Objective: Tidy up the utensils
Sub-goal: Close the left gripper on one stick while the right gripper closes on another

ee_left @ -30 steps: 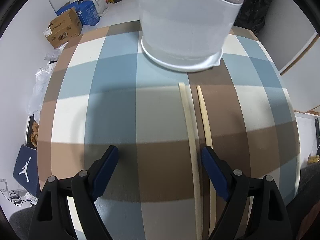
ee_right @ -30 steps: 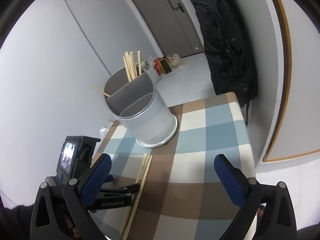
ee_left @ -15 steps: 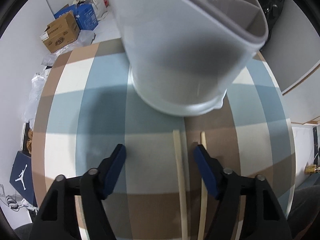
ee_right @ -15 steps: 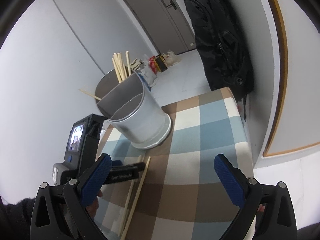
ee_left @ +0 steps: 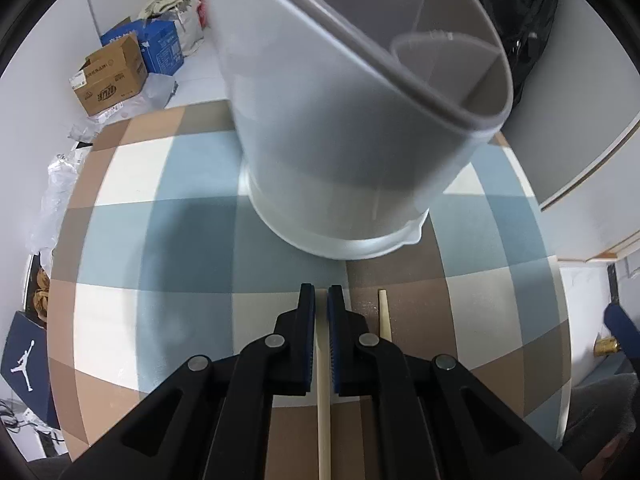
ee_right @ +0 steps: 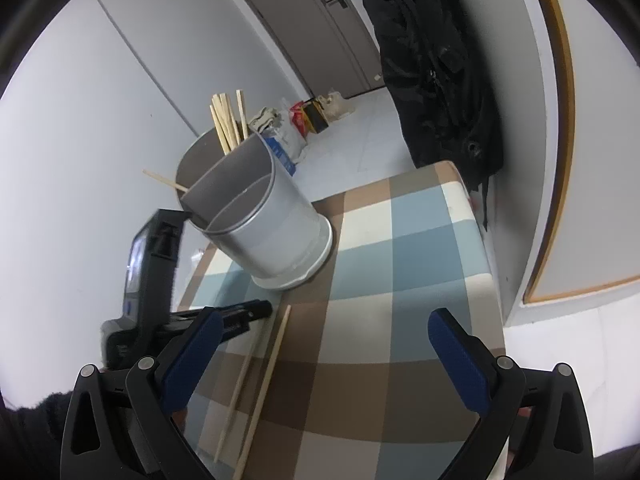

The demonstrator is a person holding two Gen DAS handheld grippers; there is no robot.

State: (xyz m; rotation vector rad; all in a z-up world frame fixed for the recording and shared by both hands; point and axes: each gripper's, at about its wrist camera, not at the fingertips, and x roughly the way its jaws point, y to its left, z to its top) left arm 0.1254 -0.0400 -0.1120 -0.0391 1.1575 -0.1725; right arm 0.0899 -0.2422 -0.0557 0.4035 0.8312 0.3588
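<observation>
Step in hand: picking one chopstick off the checked table (ee_left: 192, 240) to drop it in the holder (ee_left: 340, 152). My left gripper (ee_left: 321, 304) has just been closing and is now clamped on the near chopstick (ee_left: 323, 408), which runs between the pads toward 6 o'clock in the left view. The 2nd chopstick (ee_left: 384, 316) lies loose just beside it, at approx 3 o'clock from the tips, not touching them. The holder stands at 12 o'clock, near; its base is close ahead of the tips. More sticks (ee_right: 228, 120) already stand in its back section. My right gripper (ee_right: 324, 352) hangs over the table, jaws wide apart, nothing in them.

Next, I judge: lift straight up w/o nudging the 2nd stick, tip the held one upright, clear the rim, lower it in.
</observation>
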